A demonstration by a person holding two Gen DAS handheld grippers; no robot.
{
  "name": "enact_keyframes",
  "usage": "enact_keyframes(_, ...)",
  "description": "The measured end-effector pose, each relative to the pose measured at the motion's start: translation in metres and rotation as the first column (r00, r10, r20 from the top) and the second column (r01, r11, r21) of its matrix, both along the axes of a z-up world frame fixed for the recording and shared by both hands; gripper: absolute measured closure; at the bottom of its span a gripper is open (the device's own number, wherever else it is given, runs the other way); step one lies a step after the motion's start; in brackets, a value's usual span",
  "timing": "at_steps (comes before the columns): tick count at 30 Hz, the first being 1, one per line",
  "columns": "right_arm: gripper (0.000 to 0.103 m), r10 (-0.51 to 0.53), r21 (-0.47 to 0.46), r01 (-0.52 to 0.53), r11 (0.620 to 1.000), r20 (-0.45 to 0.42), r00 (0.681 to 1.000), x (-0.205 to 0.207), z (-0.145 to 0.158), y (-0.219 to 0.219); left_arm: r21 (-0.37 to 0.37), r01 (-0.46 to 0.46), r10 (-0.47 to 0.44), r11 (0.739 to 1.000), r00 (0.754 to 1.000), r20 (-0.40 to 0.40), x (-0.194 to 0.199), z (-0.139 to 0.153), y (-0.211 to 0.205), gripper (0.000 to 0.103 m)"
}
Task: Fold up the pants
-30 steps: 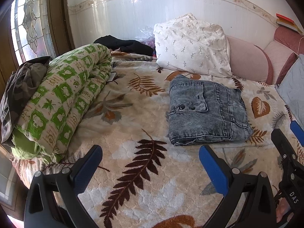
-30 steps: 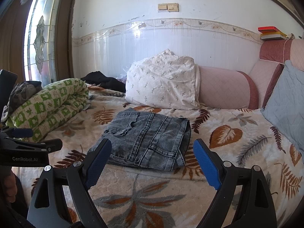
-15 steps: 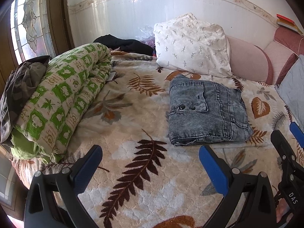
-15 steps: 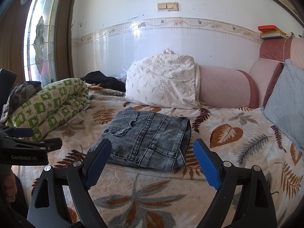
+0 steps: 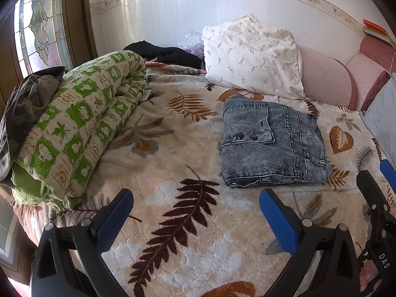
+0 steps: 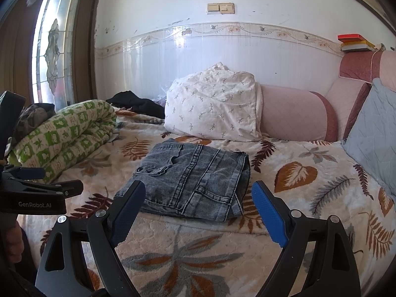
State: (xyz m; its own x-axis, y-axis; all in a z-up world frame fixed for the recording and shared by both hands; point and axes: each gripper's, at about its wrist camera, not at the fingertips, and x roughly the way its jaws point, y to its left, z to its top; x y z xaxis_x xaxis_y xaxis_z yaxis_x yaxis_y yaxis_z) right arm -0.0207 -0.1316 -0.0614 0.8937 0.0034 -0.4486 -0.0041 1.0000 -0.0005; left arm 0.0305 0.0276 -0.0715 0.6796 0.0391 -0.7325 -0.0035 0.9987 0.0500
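The grey washed-denim pants lie folded into a compact rectangle on the leaf-patterned bed cover, in front of a white pillow. They also show in the right wrist view. My left gripper is open and empty, held above the cover near the bed's front edge, left of the pants. My right gripper is open and empty, just in front of the pants without touching them. The right gripper's side also shows at the right edge of the left wrist view.
A rolled green-and-white quilt lies along the left side with dark clothes on it. A white pillow, pink bolster and grey cushion line the back and right. Black clothing sits by the wall.
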Motion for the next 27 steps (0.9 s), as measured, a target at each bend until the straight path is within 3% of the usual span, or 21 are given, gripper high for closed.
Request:
enact_keyframes(8, 0.015, -0.006, 0.023, 0.007, 1.0, -0.005, 1.0, 0.007, 0.002, 0.0, -0.006, 0.011, -0.011, 1.0, 1.0, -0.005, 0.005, 0.0, 0.002, 0.0)
enact_keyframes(16, 0.015, 0.021, 0.065, -0.02, 0.998, -0.008, 1.0, 0.045, 0.028, 0.001, 0.014, 0.028, -0.029, 1.0, 0.999, 0.035, 0.037, 0.017, 0.011, 0.0)
enact_keyframes(19, 0.015, 0.015, 0.043, -0.015, 0.999, -0.013, 1.0, 0.055, 0.023, 0.002, 0.006, 0.019, -0.019, 1.0, 0.998, 0.056, 0.044, 0.02, 0.013, 0.0)
enact_keyframes(22, 0.015, 0.02, 0.103, -0.014, 0.995, -0.063, 0.998, 0.062, 0.012, -0.004, 0.014, 0.018, -0.019, 1.0, 0.999, 0.045, 0.048, 0.016, 0.009, 0.0)
enact_keyframes(27, 0.015, 0.003, 0.112, 0.006, 0.994, -0.08, 0.997, 0.063, 0.007, -0.011, 0.01, 0.023, -0.023, 1.0, 0.999, 0.039, 0.043, 0.011, 0.002, 0.0)
